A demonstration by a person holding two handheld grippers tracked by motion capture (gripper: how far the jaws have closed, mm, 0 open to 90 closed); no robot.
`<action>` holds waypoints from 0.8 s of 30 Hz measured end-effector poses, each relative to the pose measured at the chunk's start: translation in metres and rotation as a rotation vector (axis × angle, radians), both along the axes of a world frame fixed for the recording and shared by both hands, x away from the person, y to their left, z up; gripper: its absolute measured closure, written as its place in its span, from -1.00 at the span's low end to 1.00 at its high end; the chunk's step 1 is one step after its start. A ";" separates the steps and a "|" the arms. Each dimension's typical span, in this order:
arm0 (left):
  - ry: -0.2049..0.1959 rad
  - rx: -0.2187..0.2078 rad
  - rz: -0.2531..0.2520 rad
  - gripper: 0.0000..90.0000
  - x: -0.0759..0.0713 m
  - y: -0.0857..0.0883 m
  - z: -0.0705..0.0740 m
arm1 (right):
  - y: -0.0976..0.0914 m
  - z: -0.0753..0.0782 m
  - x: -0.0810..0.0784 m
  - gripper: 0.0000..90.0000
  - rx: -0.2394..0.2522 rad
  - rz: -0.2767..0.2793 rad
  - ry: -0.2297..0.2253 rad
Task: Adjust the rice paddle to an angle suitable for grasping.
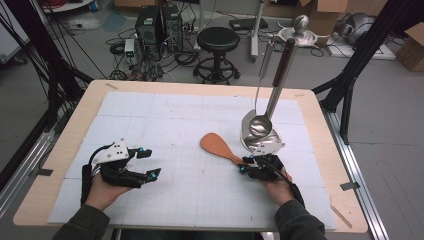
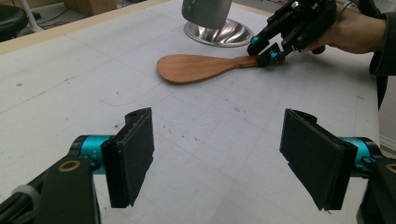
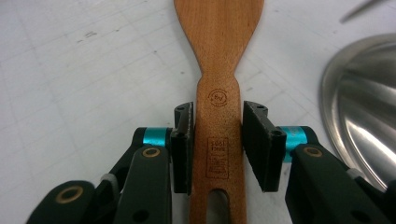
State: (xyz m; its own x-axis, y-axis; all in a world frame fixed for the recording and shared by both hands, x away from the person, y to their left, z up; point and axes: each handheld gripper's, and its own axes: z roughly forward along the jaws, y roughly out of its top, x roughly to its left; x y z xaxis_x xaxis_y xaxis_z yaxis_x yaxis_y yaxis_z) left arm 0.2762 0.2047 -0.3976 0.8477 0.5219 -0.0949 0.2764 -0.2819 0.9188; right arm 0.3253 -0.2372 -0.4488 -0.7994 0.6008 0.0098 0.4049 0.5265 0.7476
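Note:
A wooden spatula (image 1: 216, 145) lies flat on the white gridded mat, blade toward the far left. My right gripper (image 1: 246, 164) is at its handle end. In the right gripper view the handle (image 3: 218, 121) runs between the two pads (image 3: 184, 144), which press on both its edges. The left gripper view shows the same spatula (image 2: 196, 69) with the right gripper (image 2: 264, 49) on its thin end. My left gripper (image 1: 150, 162) rests at the front left of the mat, well apart from the spatula. Its jaws stand wide with nothing between them (image 2: 217, 158).
A shiny metal stand (image 1: 260, 142) holding a ladle (image 1: 260, 125) and a brown-handled utensil (image 1: 282, 65) sits just behind and right of the spatula; its base (image 3: 359, 126) is close to my right gripper. A black stool (image 1: 218, 40) and equipment stand beyond the table.

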 end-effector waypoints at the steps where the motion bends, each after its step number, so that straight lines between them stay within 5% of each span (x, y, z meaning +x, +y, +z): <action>1: 0.000 0.001 0.001 -0.41 0.000 0.000 0.000 | 0.001 0.001 0.000 0.44 0.003 0.015 -0.002; 15: 0.016 0.007 -0.015 -0.39 0.001 -0.002 -0.003 | 0.018 0.008 -0.011 0.44 0.065 0.152 -0.021; 24: 0.015 0.014 -0.029 -0.34 0.001 -0.003 -0.003 | 0.042 0.010 -0.018 0.44 0.065 0.273 -0.003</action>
State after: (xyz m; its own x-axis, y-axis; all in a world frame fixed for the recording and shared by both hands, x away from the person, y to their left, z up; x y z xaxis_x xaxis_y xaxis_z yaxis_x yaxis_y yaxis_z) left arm 0.2775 0.2017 -0.4007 0.8609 0.4989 -0.1003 0.2817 -0.3031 0.9104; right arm 0.3070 -0.1948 -0.4384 -0.9317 0.3611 0.0383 0.2519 0.5667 0.7844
